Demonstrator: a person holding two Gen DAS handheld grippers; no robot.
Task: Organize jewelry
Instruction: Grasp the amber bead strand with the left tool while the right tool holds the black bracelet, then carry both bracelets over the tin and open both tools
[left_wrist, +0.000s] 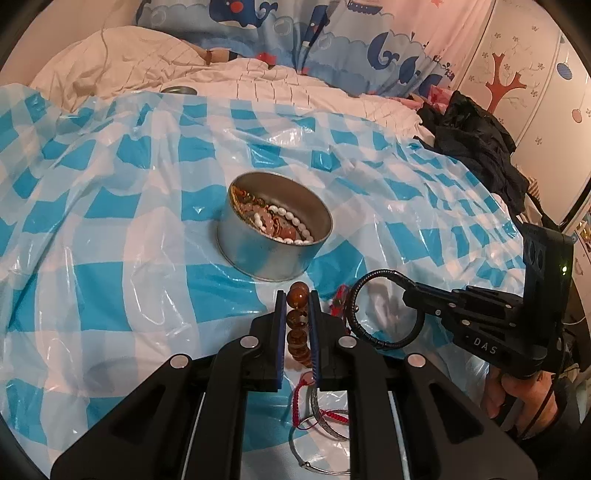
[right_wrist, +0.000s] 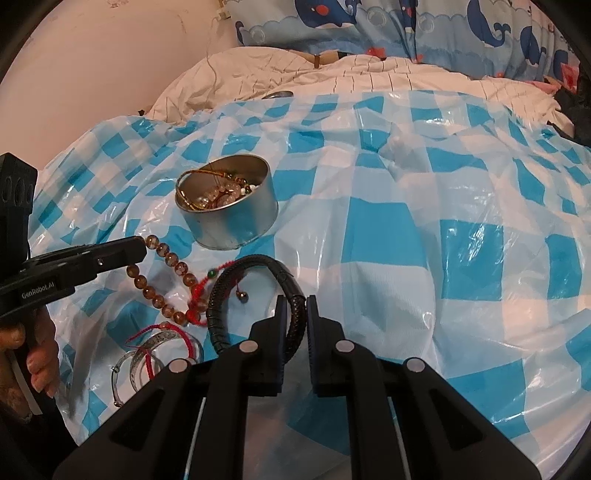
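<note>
Metal tin (left_wrist: 274, 236) mid-bed already holds several pieces, while the left tool (left_wrist: 297, 295) grips brown beads (right_wrist: 162, 291), the right tool (right_wrist: 297, 306) pinches a black bracelet (right_wrist: 255, 295), and bangles (right_wrist: 155, 354) remain near the bed's front edge.

A tin (left_wrist: 275, 230) holding jewelry sits on the sheet (left_wrist: 110, 229) over the bed, ahead of both jaws. A bead bracelet (left_wrist: 297, 321) runs between the left jaws. A braided bracelet (right_wrist: 255, 291) sits between the right jaws. Bangles (right_wrist: 155, 358) lie left of the right jaws.
</note>
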